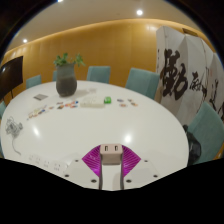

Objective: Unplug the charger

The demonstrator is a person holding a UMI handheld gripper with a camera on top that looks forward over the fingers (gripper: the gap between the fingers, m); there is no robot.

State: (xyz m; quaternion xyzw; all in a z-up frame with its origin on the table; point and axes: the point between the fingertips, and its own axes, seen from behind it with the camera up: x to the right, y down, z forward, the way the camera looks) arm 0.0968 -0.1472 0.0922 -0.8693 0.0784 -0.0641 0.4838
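A thin cable (12, 127) lies coiled near the left rim of the smooth, glossy white oval bench (150, 125). Farther in stands a dark round pot with a leafy plant (67, 76), then a few small flat items (too small to tell). Teal padded chairs (141, 81) ring the far side, beside a hanging calligraphy scroll (182, 72). The claw (111, 162) is clamped on the charger (111, 152), a small white boxy block pinched between the purple pads (97, 159).
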